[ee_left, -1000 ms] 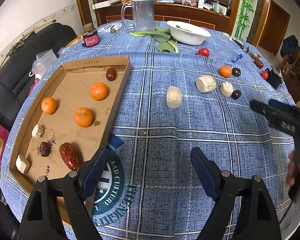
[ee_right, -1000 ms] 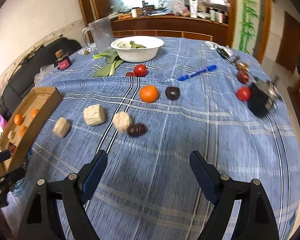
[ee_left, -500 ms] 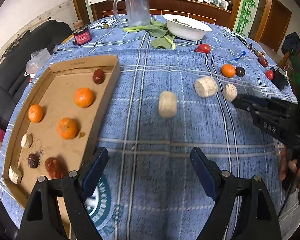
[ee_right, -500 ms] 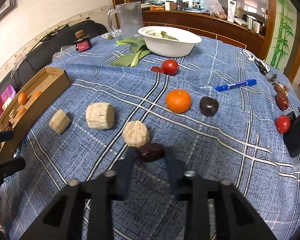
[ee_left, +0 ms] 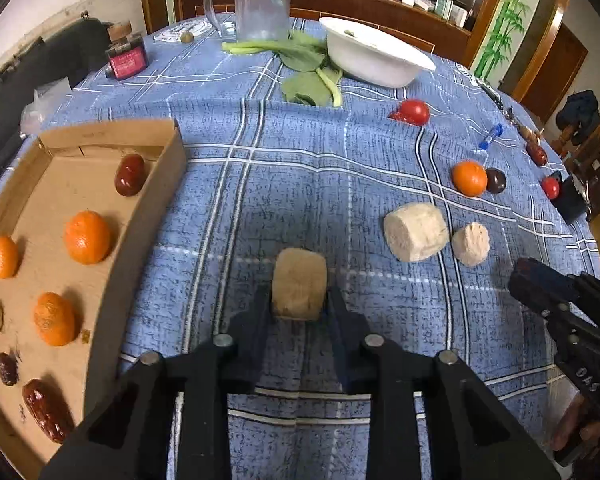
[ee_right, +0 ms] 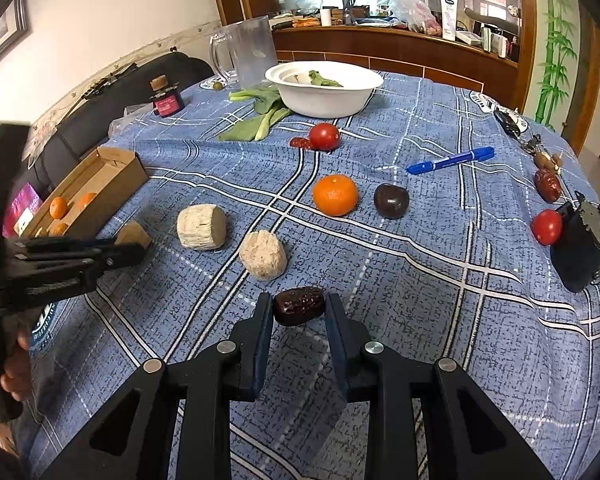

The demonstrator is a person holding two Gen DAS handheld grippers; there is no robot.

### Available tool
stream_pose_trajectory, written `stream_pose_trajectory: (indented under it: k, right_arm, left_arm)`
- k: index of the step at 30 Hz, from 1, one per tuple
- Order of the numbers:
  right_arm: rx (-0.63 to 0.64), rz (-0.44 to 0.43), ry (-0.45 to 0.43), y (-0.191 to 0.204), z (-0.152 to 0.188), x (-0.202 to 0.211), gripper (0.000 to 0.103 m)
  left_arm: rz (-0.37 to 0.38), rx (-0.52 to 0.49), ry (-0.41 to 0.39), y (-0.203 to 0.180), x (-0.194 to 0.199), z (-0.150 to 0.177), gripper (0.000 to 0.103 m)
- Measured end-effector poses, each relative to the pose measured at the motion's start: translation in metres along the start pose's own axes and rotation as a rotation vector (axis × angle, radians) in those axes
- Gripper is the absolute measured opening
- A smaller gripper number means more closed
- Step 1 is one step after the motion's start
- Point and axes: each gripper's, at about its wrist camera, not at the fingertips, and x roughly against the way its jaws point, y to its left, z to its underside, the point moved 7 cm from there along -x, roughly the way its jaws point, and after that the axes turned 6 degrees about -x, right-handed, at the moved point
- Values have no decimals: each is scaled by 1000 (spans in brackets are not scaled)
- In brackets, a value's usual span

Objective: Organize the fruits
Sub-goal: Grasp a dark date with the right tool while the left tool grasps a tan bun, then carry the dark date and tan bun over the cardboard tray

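the round table (ee_left: 340, 168) under its blue checked cloth carries everything; at its left edge lies the shallow cardboard tray (ee_left: 156, 200), which holds three oranges (ee_left: 87, 237), two red dates (ee_left: 129, 169), one small dark date and a few pale chunks along its near side; at the far side stand a clear plastic jug (ee_right: 249, 51) and a white bowl (ee_right: 324, 87) with leafy greens (ee_right: 260, 120) lying just beside them; in the middle of the cloth sit a big pale cylinder-shaped chunk (ee_right: 201, 227) and a smaller rounded pale chunk (ee_right: 263, 255), close together, with a loose orange (ee_right: 335, 195) and a dark plum (ee_right: 391, 201) side by side beyond them, a tomato (ee_right: 324, 136) nearer the bowl and a blue pen (ee_right: 450, 160) off to the right; a second tomato (ee_right: 547, 227) touches a black pouch (ee_right: 578, 248) at the right edge; the left gripper (ee_left: 299, 304) points down at a tan block (ee_left: 299, 290) on the cloth, its jaws closing with the block between them and the pads at its two sides; the right gripper (ee_right: 299, 312) is clamped together on a dark date (ee_right: 299, 305), a little nearer than the rounded chunk; whether the date is clear of the cloth i cannot tell
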Motion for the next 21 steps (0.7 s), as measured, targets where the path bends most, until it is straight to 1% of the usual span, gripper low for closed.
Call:
stream_pose_trajectory:
  k: [3, 8, 11, 13, 15, 21]
  right_arm:
    - [-7, 8, -12, -2, 1, 4, 28]
    - [-25, 36, -20, -4, 6, 15, 28]
    - [-30, 56, -23, -2, 12, 26, 28]
    - [-28, 73, -25, 0, 18, 32, 28]
    - [-28, 90, -27, 4, 25, 39, 28]
    - [-49, 118, -28, 15, 47, 55, 28]
  left_arm:
    - [-10, -34, 1, -3, 2, 5, 26]
    - [46, -39, -34, -6, 23, 14, 26]
    - [98, -27, -41, -4, 38, 24, 26]
    - [113, -22, -41, -4, 44, 30, 26]
    - [109, -26, -46, -2, 52, 38, 26]
    - [114, -80, -74, -7, 75, 58, 26]
